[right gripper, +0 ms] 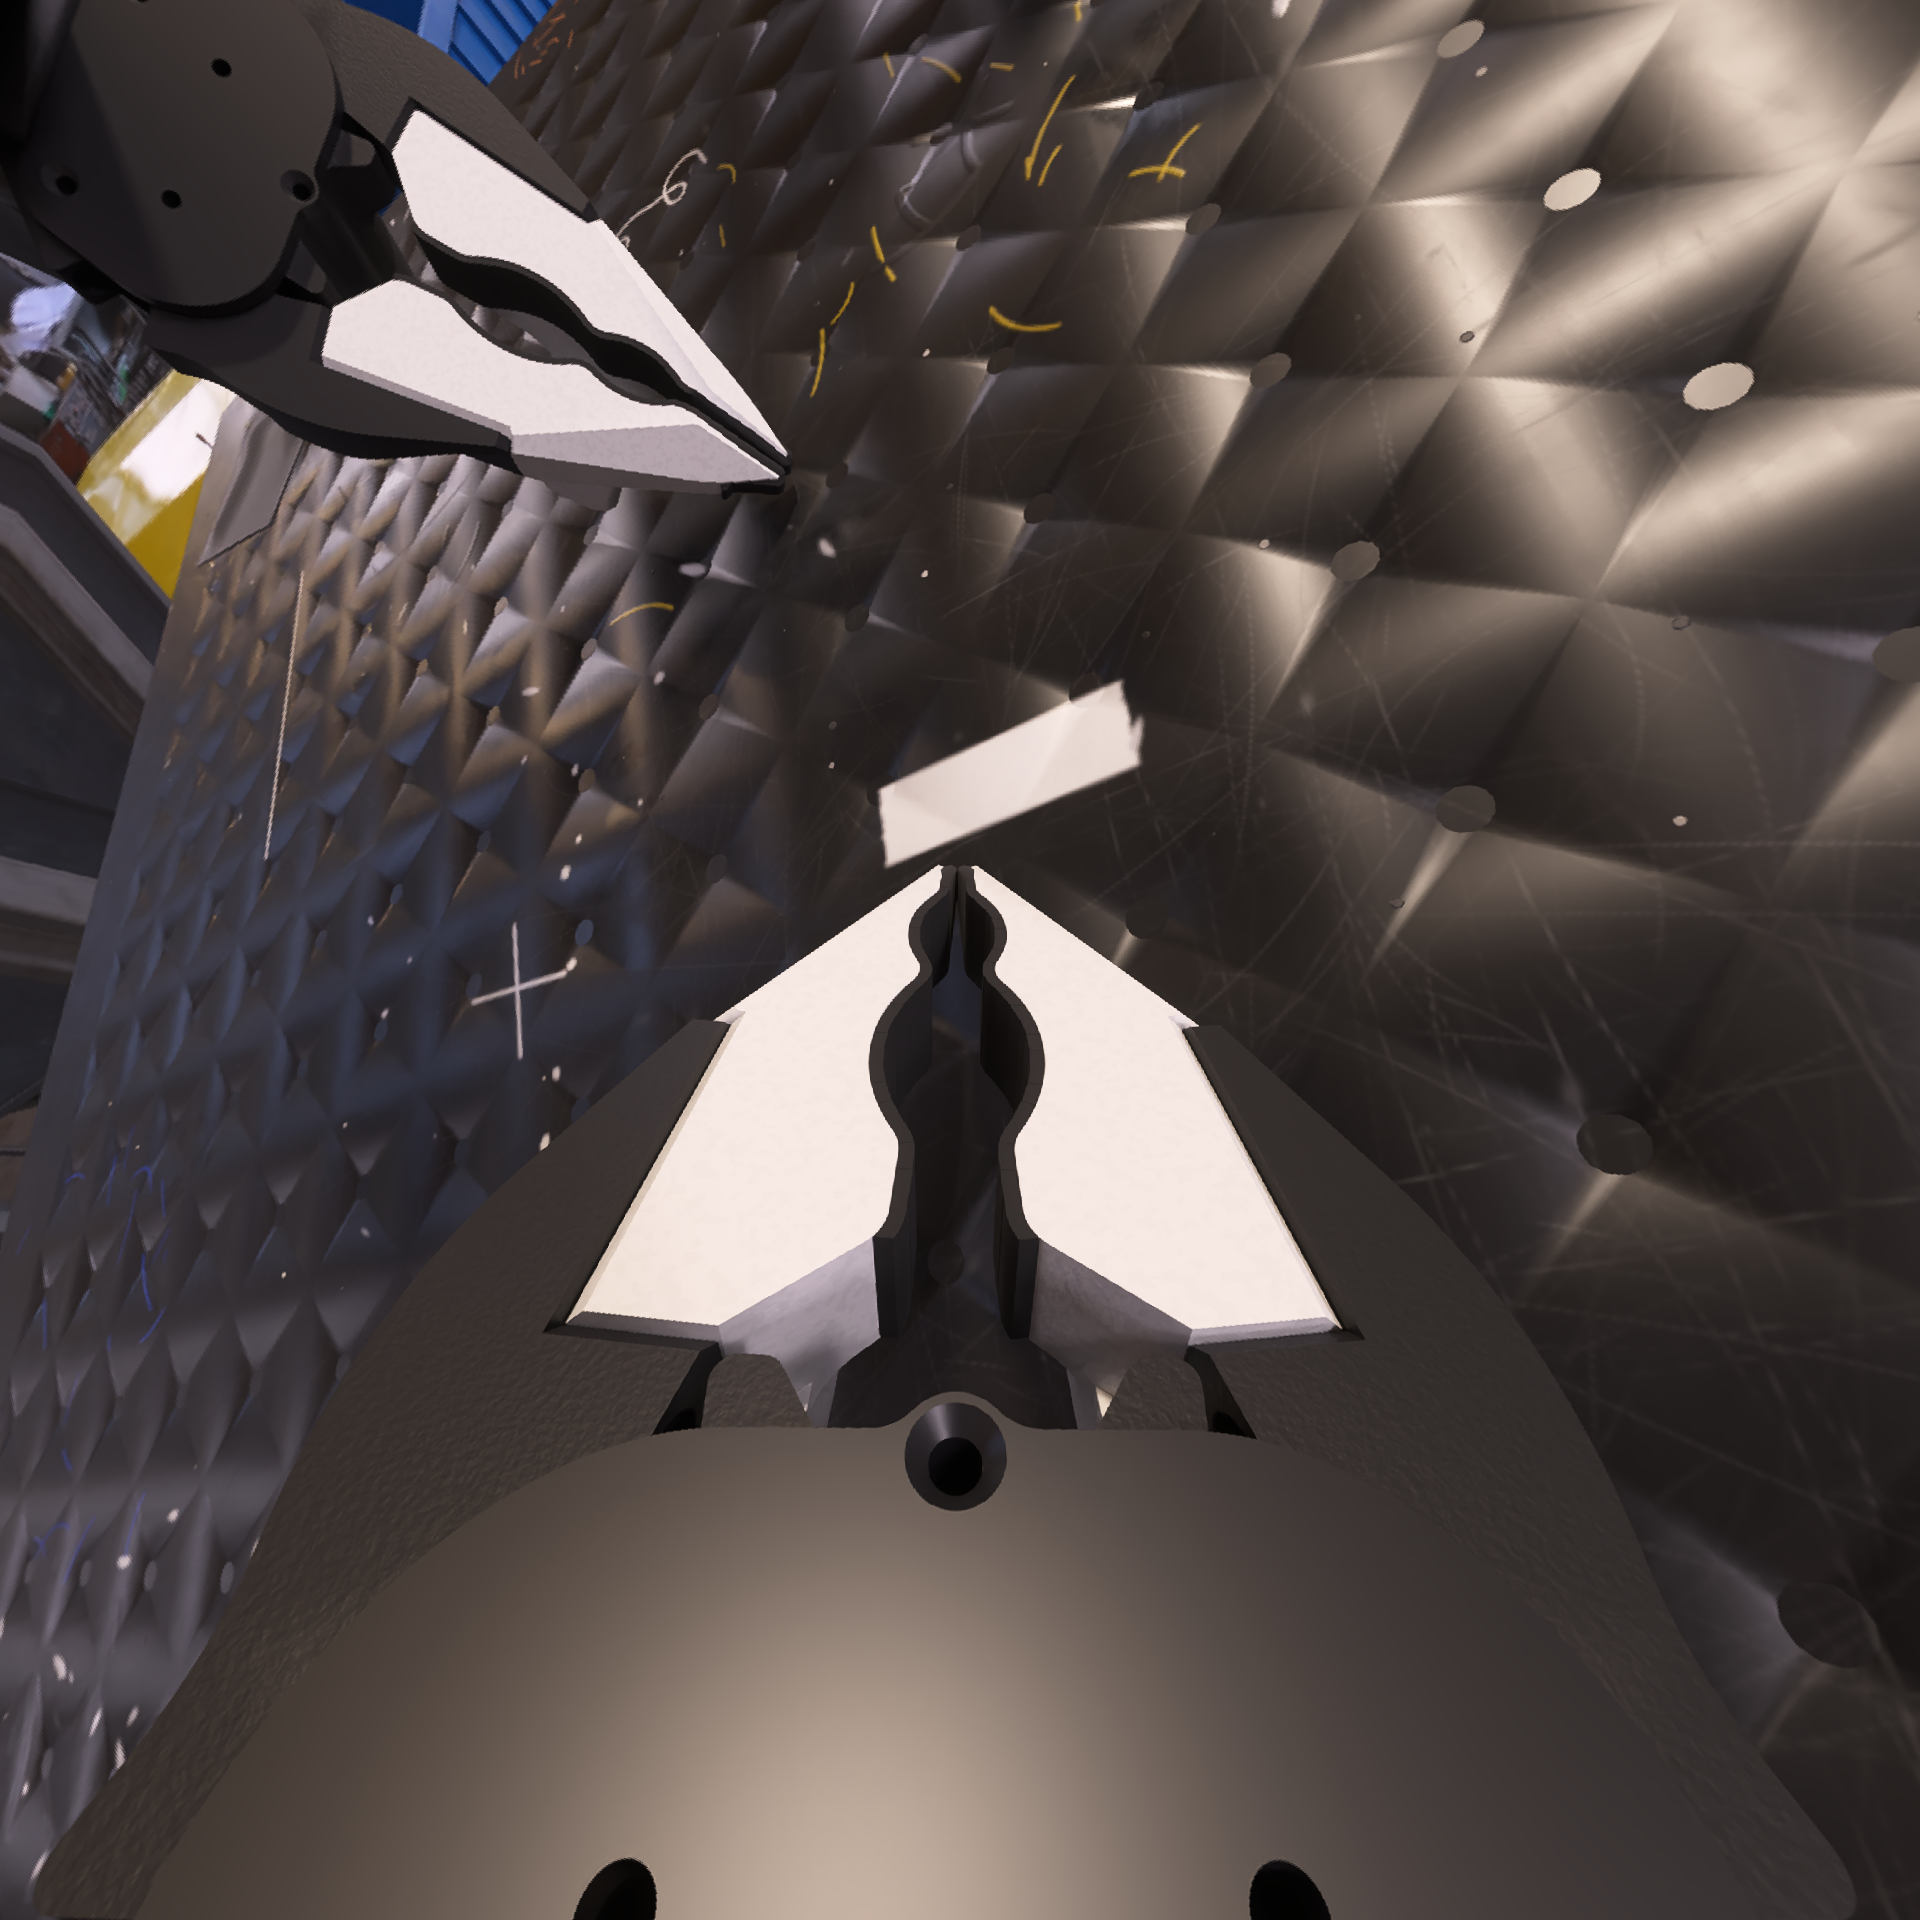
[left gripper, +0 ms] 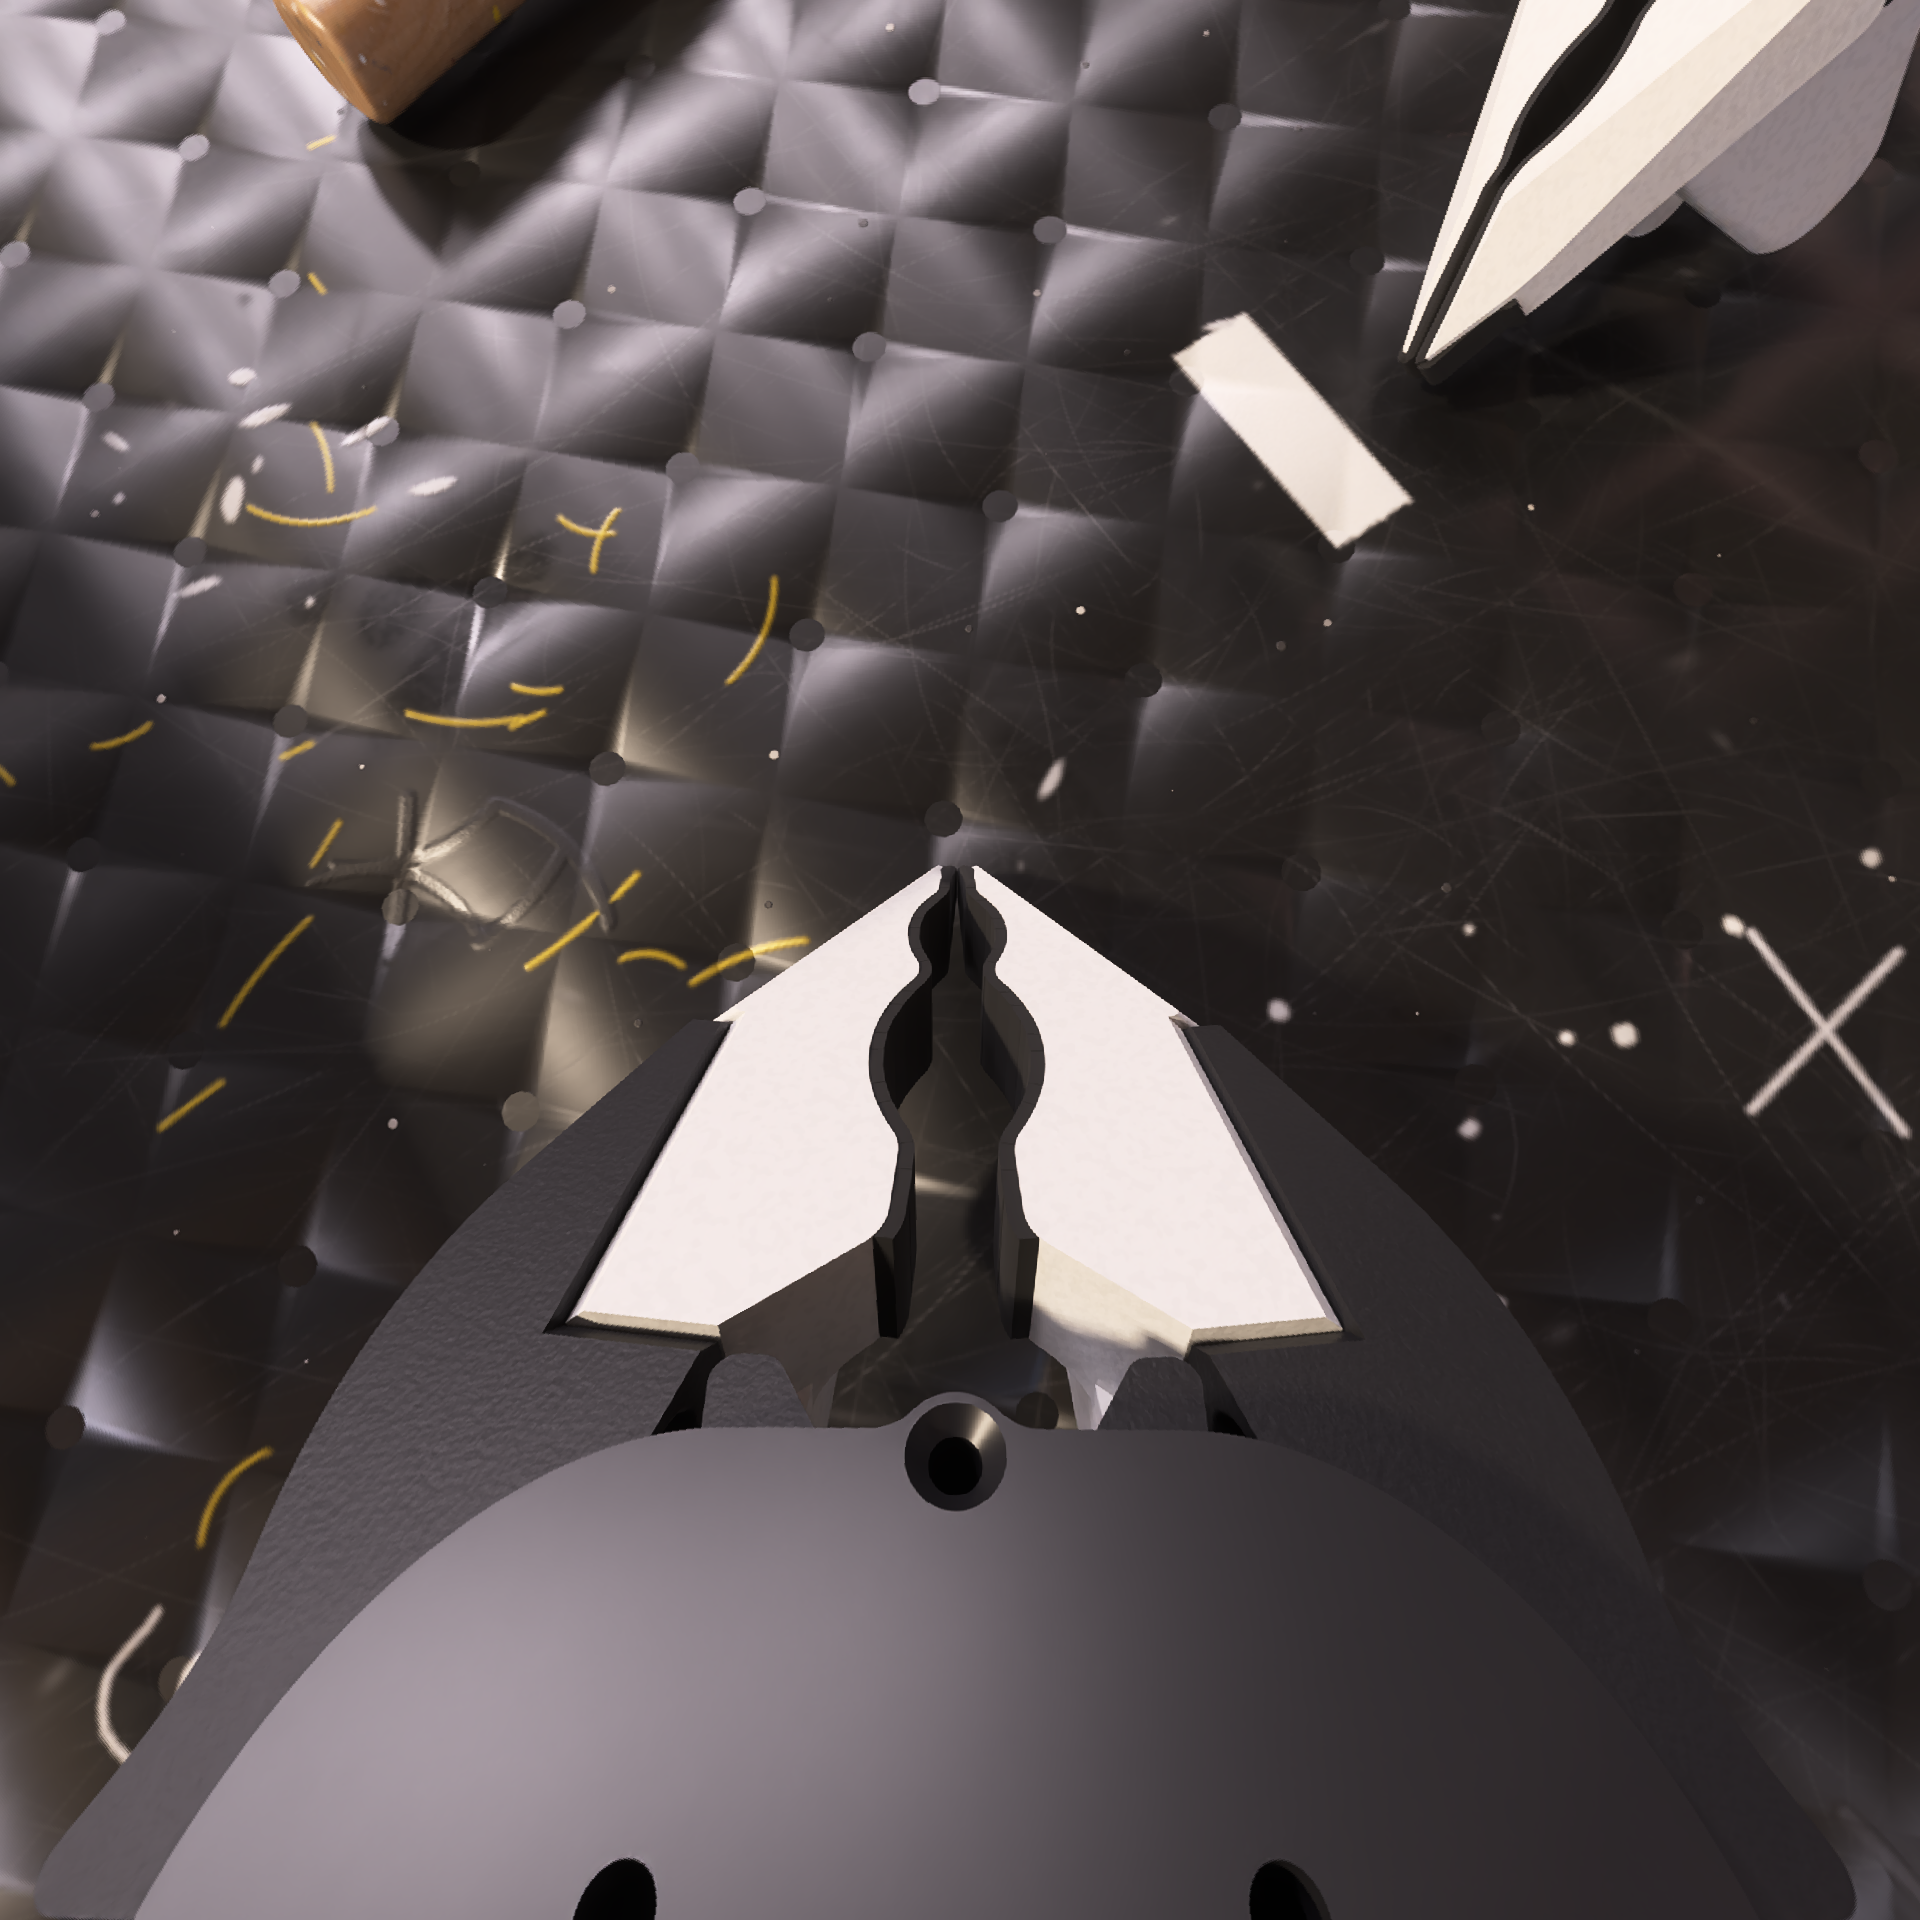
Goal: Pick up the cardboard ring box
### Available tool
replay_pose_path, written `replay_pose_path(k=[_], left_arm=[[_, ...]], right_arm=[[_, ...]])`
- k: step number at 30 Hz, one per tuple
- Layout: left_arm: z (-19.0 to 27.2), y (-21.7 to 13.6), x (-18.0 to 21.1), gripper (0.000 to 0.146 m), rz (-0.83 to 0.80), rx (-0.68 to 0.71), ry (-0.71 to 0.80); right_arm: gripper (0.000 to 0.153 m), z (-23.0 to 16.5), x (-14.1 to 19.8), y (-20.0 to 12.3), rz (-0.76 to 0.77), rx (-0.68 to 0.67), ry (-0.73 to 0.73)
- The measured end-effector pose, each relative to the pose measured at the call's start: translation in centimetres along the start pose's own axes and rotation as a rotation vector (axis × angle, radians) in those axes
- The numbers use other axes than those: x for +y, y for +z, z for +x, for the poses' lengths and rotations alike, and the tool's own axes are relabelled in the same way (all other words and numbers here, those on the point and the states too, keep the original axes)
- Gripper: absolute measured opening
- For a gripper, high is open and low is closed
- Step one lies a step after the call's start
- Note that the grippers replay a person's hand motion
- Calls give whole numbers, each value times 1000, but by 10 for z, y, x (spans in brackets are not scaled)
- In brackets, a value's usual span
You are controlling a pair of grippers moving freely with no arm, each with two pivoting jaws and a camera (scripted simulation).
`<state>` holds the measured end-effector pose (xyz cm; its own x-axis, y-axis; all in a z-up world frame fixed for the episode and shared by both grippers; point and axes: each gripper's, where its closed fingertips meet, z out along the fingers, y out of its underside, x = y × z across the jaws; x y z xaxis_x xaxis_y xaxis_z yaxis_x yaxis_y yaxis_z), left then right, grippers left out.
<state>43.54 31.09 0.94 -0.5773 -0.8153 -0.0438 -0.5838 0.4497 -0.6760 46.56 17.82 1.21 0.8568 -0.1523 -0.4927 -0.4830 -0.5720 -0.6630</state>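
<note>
A brown cardboard ring box (left gripper: 384,52) lies at the top left edge of the left wrist view, mostly cut off. It does not show in the right wrist view. My left gripper (left gripper: 954,873) is shut and empty, low over the dark embossed metal table (left gripper: 727,416), well short of the box. It also shows in the right wrist view (right gripper: 774,473), at the upper left. My right gripper (right gripper: 954,871) is shut and empty. It also shows at the top right of the left wrist view (left gripper: 1429,353), far to the right of the box.
A white strip of tape (left gripper: 1294,431) is stuck flat on the table between the grippers, just beyond my right gripper's tips (right gripper: 1008,774). Yellow scribbles (left gripper: 478,717) and a white cross (left gripper: 1823,1034) mark the surface. A yellow object (right gripper: 156,468) stands past the table's left edge.
</note>
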Motion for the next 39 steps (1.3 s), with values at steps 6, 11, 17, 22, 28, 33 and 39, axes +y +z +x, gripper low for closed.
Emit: replay_pose_path(k=[6,11,17,22,28,33,39], left_arm=[[0,0,-1,0,-1,-6,19],[1,3,-4,0,36,2,15],[1,3,-4,0,1,-89,77],[5,-4,-8,16,34,-91,27],[7,-39,-49,27,273,-189,8],[9,-60,-66,25,381,-239,51],[11,-68,-68,24,416,-266,109]], right_arm=[[0,0,0,0,-19,12,12],[3,-44,-25,-30,-44,180,-182],[47,-109,-25,-139,221,355,-276],[62,-15,54,-311,442,955,102],[94,88,163,-326,43,1059,559],[79,112,174,-309,-50,1075,547],[59,97,157,-349,-475,1434,-126]])
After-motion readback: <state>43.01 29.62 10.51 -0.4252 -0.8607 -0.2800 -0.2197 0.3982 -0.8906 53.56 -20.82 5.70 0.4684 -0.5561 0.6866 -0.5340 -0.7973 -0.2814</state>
